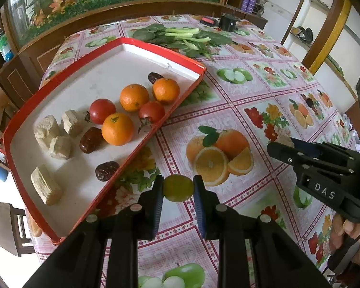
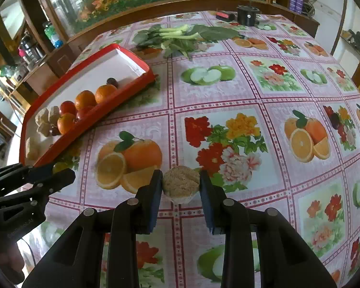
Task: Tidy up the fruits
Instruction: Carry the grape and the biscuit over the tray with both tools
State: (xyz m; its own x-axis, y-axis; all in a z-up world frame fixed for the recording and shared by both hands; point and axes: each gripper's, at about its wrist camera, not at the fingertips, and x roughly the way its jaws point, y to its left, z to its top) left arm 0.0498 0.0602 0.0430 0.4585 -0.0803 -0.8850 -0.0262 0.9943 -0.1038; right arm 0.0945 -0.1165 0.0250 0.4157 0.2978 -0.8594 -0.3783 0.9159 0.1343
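Observation:
My left gripper (image 1: pixel 178 188) is shut on a small green lime (image 1: pixel 178 187) and holds it just off the near right edge of the red-rimmed white tray (image 1: pixel 180 60). The tray holds three oranges (image 1: pixel 117 129), two tomatoes (image 1: pixel 102 111), dark dates (image 1: pixel 91 139) and several beige cake pieces (image 1: pixel 46 184). My right gripper (image 2: pixel 181 183) is shut on a brown crumbly cake (image 2: pixel 181 183) above the tablecloth, right of the tray (image 2: pixel 88 117). It also shows in the left wrist view (image 1: pixel 284 144). The left gripper shows at the left edge of the right wrist view (image 2: pixel 57 169).
Leafy greens (image 1: pixel 180 37) lie at the table's far side, with a black cylinder (image 1: pixel 229 22) and a red-black object (image 1: pixel 207 21) behind them. The fruit-print tablecloth (image 2: pixel 252 96) covers the table. A wooden cabinet with flower decor stands beyond.

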